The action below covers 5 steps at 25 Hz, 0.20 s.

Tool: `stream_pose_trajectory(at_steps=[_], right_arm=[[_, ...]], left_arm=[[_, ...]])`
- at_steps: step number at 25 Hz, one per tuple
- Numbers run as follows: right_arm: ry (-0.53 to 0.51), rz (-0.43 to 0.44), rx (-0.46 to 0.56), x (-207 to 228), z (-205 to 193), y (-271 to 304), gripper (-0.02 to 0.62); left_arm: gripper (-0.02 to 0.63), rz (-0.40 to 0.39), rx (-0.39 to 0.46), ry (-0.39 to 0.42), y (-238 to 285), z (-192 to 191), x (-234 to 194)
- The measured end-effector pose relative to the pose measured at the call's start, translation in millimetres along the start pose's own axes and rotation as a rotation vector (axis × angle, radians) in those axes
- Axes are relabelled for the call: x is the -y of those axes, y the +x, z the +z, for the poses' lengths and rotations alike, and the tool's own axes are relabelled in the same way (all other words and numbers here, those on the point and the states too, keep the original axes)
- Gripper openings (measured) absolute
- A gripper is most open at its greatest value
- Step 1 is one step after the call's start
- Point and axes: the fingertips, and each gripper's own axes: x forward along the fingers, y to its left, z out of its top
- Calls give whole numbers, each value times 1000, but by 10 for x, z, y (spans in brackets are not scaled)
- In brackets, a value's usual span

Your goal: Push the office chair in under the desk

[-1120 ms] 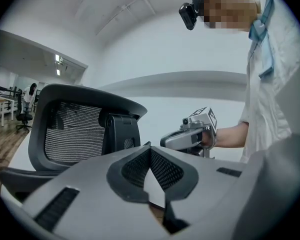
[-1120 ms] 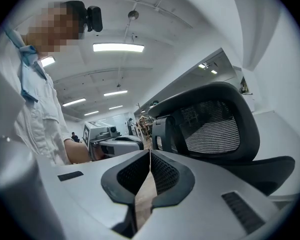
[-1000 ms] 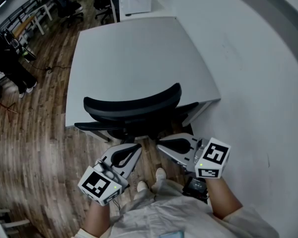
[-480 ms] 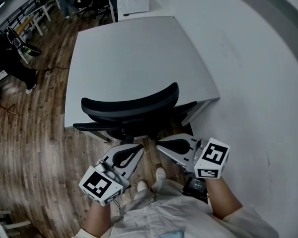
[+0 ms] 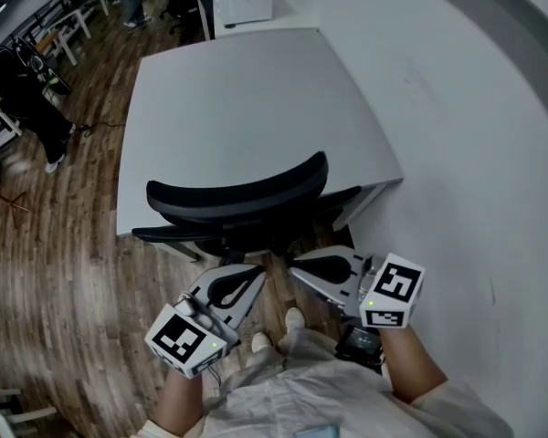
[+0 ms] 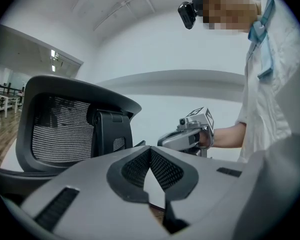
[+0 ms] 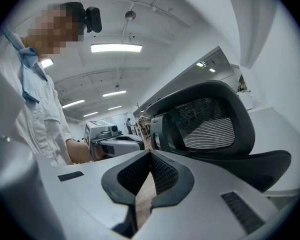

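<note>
At the near edge of the pale grey rectangular desk (image 5: 247,99), the black mesh-backed office chair (image 5: 242,194) is standing with its curved backrest lying along the desk's edge. Its two black armrests are reaching toward the desk on the left and right. From the head view the seat is hiding beneath the backrest, so how far it is sitting under the desk cannot be told.

Just on the near side of the chair, the person is holding both tools side by side, each pointing toward the back of the chair. The left tool (image 5: 253,270) is keeping its jaws together with nothing between them, and its marker cube (image 5: 187,340) is sitting nearer the person. The right tool (image 5: 293,262) is likewise holding its jaws closed on nothing, its marker cube (image 5: 391,292) resting over the person's wrist. In both gripper views the chair's backrest is rising a little beyond the jaw tips, apart from them.

The brown wooden plank floor (image 5: 64,272) is spreading out to the left. A plain white wall (image 5: 475,153) is running along the desk's right side. At the far left, a person in dark clothing (image 5: 23,108) is standing on the floor.
</note>
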Motion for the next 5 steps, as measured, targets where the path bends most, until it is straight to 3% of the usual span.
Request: stream_pose_trajectory(at_steps=[5], right_arm=[[-1, 7, -2, 21, 32, 9, 32]], left_arm=[[0, -5, -5, 0, 13, 9, -30]])
